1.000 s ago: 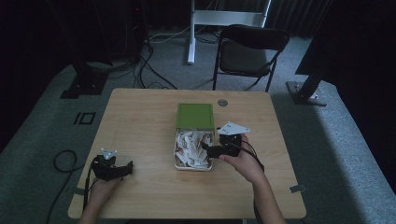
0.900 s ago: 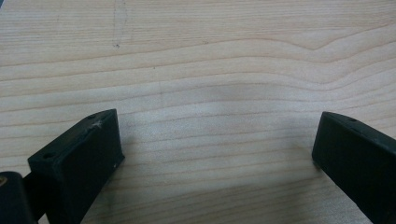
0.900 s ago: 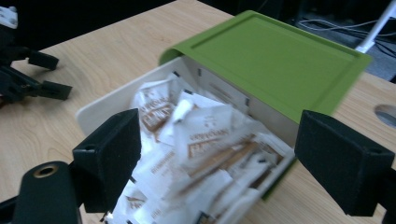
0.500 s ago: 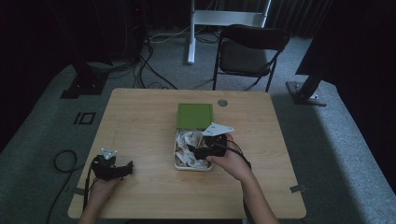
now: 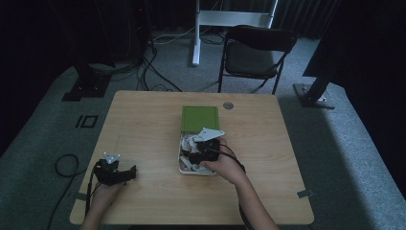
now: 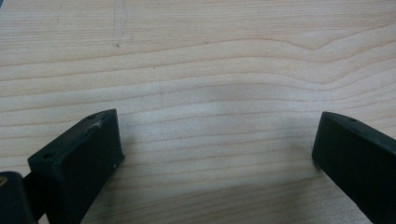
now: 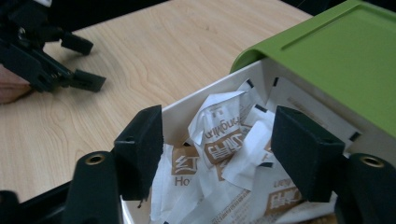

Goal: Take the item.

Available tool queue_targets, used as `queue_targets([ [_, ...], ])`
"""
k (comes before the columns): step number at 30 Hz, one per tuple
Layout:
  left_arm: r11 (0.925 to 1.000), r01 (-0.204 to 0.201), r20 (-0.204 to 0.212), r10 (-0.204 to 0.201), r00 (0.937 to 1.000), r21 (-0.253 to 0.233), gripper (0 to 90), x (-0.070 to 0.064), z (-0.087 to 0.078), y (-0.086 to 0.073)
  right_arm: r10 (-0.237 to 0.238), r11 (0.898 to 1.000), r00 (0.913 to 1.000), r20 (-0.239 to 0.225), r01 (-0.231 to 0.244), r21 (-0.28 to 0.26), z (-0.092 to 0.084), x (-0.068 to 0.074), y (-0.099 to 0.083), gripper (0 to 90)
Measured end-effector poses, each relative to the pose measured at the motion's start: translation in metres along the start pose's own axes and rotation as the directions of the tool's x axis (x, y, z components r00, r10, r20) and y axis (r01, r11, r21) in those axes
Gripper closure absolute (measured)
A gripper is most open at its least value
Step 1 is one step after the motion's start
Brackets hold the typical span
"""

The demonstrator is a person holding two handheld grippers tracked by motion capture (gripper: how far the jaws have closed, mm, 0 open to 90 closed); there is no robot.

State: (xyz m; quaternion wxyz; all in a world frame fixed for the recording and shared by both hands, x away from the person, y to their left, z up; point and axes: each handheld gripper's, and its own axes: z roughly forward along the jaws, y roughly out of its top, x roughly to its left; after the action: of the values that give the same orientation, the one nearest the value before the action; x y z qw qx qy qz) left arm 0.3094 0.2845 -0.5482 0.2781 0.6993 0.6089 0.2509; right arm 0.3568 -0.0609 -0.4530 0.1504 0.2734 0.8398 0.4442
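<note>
A white box (image 5: 184, 168) full of paper sachets sits mid-table, its green lid (image 5: 199, 117) lying behind it. My right gripper (image 5: 194, 155) hangs over the box, pointing into it. In the right gripper view its jaws (image 7: 217, 140) have just been closing. They stand either side of an upright white and brown sachet (image 7: 224, 135) without touching it, inside the box wall (image 7: 187, 109) and beside the lid (image 7: 336, 51). My left gripper (image 5: 129, 171) rests near the front left of the table, open. Only bare wood lies between its jaws (image 6: 217, 140).
A small round disc (image 5: 228, 105) lies near the table's far edge. A black folding chair (image 5: 253, 52) and a white stand (image 5: 196, 33) are behind the table, with cables on the floor. The left gripper (image 7: 88, 63) is far off in the right gripper view.
My right gripper has moved left from the box's right side to over the sachets, and its jaws have narrowed. The left gripper has stayed put.
</note>
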Motion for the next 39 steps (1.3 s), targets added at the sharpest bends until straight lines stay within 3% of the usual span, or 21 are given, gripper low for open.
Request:
queue_targets([
  [12,1.0000,0.000,0.000,0.000,1.0000,0.000,2.3,0.000,0.000,0.000,0.008,0.999,1.0000,-0.003,-0.008,0.047,0.019,-0.001,-0.004,46.0],
  [19,1.0000,0.000,0.000,0.000,1.0000,0.000,2.3,0.000,0.000,0.000,0.010,0.997,0.9999,0.002,-0.010,0.072,0.022,-0.001,-0.003,62.9],
  [23,1.0000,0.000,0.000,0.000,1.0000,-0.001,2.3,0.000,0.000,0.000,0.032,0.997,0.9994,-0.011,-0.031,0.069,0.017,-0.003,-0.002,68.6],
  [35,1.0000,0.000,0.000,0.000,1.0000,0.000,2.3,0.000,0.000,0.000,0.019,1.000,0.9994,-0.030,-0.018,0.015,-0.003,-0.003,0.008,69.4],
  [39,1.0000,0.000,0.000,0.000,1.0000,0.001,2.3,0.000,0.000,0.000,0.033,0.999,0.9990,-0.030,-0.033,-0.014,-0.014,-0.008,0.011,69.4],
])
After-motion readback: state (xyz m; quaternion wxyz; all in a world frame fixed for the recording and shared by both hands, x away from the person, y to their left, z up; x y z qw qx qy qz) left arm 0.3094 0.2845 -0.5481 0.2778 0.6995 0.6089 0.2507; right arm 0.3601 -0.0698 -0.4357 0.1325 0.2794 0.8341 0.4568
